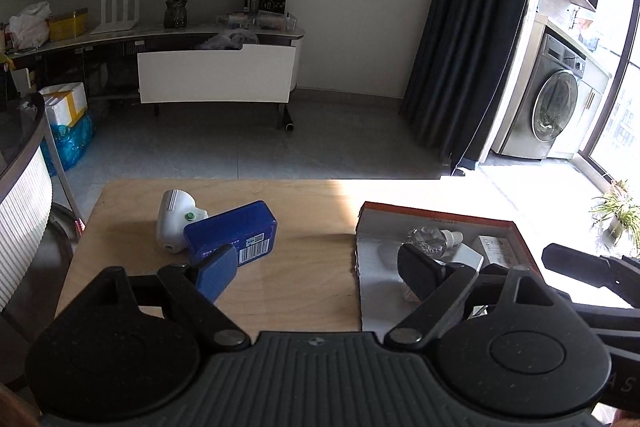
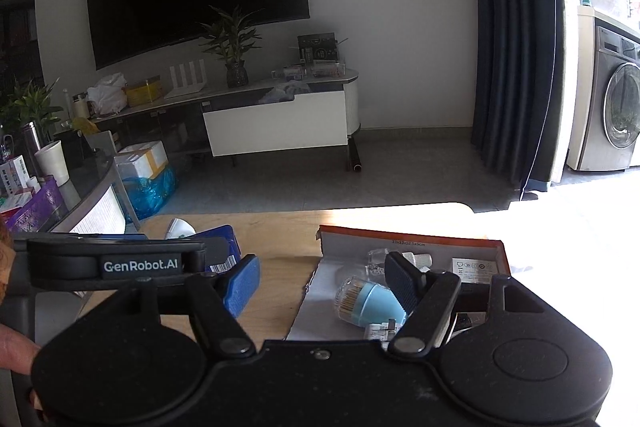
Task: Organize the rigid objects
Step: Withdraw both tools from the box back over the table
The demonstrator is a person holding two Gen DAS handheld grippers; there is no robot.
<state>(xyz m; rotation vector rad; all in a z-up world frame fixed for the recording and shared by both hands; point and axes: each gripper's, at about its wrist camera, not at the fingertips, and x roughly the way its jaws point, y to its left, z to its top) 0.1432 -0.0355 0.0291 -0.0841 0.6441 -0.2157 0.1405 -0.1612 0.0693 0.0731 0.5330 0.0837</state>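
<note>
The bench [image 1: 304, 227] is made of light wood, and sun shines on its right side. On the right side of the bench sits a flat open box [image 1: 440, 217] with an orange rim. On the left side of the bench lies a blue box [image 1: 232, 235] with a bar code on it, tilted up on one edge. It leans on a white gadget [image 1: 174, 223] that lies just behind it. The left claw [image 1: 320, 267] hangs above the bench with its two fingers wide apart, and nothing is between them. One finger is over the blue box, and the other is over the open box. The right claw [image 2: 320, 285] is beside it, and its fingers are apart too, with nothing held. Its right finger hangs over the open box. Inside the open box lies a light blue holder [image 2: 368, 301] on its side, with a clear cap full of thin sticks. Behind it lies a small clear bottle [image 1: 430, 239] with a white cap. A white card [image 2: 474, 267] with tiny signs on it lies near the far right corner of the box. A hand [image 2: 14, 351] shows at the left edge of the right claw's view.
</note>
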